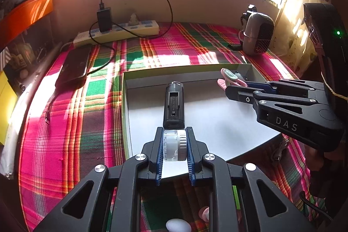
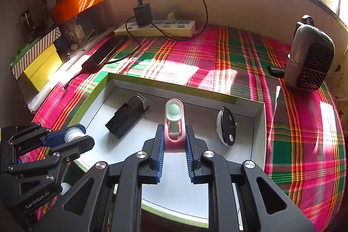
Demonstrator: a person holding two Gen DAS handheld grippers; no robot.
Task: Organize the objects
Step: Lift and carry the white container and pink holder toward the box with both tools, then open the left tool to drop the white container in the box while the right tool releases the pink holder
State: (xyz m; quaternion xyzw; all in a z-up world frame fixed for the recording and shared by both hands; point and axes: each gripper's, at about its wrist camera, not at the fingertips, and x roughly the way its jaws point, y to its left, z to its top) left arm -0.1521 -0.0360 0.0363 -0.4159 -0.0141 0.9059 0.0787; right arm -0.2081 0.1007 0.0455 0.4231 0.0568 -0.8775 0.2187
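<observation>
A shallow white box with a green rim (image 1: 125,88) (image 2: 91,99) lies on the plaid cloth. My left gripper (image 1: 174,145) is shut on a clear and silver round cap (image 1: 175,146), held over the box's near part; it also shows in the right wrist view (image 2: 74,134). A black rectangular device (image 1: 173,105) (image 2: 127,115) lies in the box. My right gripper (image 2: 174,140) is shut on a pink clip with a pale green pad (image 2: 174,123), held over the box; the clip also shows in the left wrist view (image 1: 228,76). A white and black round gadget (image 2: 226,128) lies in the box's right part.
A power strip (image 1: 117,33) (image 2: 156,28) with a black charger and cable sits by the far wall. A dark phone (image 1: 74,67) lies at the left. A small fan heater (image 1: 257,34) (image 2: 308,62) stands at the right. Boxes (image 2: 43,62) stack at the left edge. A white egg-shaped thing (image 1: 178,225) lies below my left gripper.
</observation>
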